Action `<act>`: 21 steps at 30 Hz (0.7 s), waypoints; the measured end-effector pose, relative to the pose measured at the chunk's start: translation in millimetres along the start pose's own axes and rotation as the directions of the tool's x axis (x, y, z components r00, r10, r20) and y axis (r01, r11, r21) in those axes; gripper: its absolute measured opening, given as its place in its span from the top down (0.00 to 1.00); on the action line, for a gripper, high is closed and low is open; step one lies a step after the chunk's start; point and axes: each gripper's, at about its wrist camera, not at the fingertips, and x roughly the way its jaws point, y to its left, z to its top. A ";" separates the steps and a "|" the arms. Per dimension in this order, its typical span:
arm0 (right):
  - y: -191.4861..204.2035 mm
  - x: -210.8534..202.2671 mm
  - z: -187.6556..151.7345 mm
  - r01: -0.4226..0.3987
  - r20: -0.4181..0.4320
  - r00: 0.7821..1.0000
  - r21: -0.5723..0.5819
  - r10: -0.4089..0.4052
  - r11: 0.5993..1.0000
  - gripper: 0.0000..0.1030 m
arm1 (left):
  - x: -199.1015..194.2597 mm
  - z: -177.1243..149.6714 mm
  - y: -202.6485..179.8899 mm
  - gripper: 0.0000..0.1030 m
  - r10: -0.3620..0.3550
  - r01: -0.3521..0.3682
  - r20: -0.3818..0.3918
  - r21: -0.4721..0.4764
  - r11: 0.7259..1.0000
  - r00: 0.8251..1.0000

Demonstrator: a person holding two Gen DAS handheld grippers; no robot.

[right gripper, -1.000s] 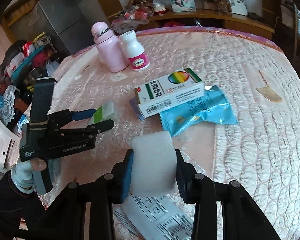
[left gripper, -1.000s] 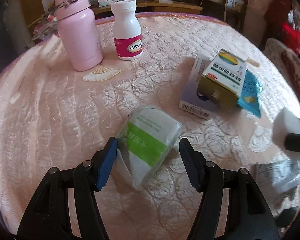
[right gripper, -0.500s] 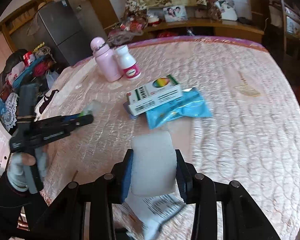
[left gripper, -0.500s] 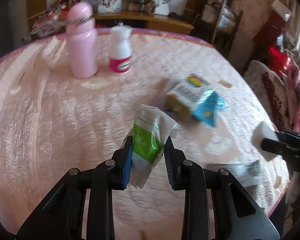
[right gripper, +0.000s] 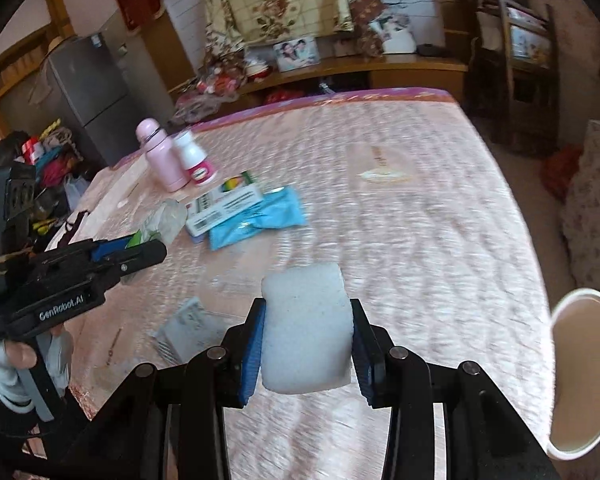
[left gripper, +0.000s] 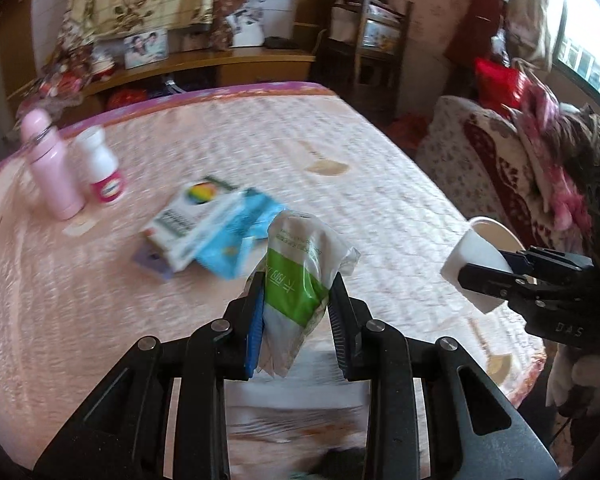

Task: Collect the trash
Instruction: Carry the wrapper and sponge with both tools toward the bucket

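My left gripper [left gripper: 296, 300] is shut on a crumpled green-and-white plastic packet [left gripper: 300, 276] and holds it above the pink quilted table [left gripper: 340, 184]. It also shows in the right wrist view [right gripper: 140, 246]. My right gripper [right gripper: 306, 344] is shut on a white foam block [right gripper: 306, 332], held above the table's front right part; the block also shows in the left wrist view [left gripper: 470, 256]. A white bin [right gripper: 580, 372] with an open top stands beside the table's right edge.
On the table lie a medicine box [right gripper: 224, 204], a blue wrapper [right gripper: 264, 218] and a printed paper leaflet [right gripper: 188, 328]. A pink flask [right gripper: 160, 162] and a white pill bottle [right gripper: 196, 158] stand at the far left. A patterned sofa [left gripper: 500, 176] is to the right.
My left gripper closed on the green-and-white packet, lifted it off the table and swung right. My right gripper carried the foam block up and rightward; the bin came into view.
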 end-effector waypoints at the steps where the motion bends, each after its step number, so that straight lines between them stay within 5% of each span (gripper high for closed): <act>1: -9.8 -6.4 -2.1 0.011 0.008 1.000 0.013 -0.011 1.000 0.64 | 1.5 2.0 -8.7 0.74 -0.006 0.006 -0.002 0.009 1.000 1.000; 21: -174.5 -94.5 -56.6 0.226 0.043 0.969 0.240 -0.243 0.944 0.64 | 48.6 37.1 -200.4 0.74 -0.180 0.194 -0.089 0.182 0.964 0.980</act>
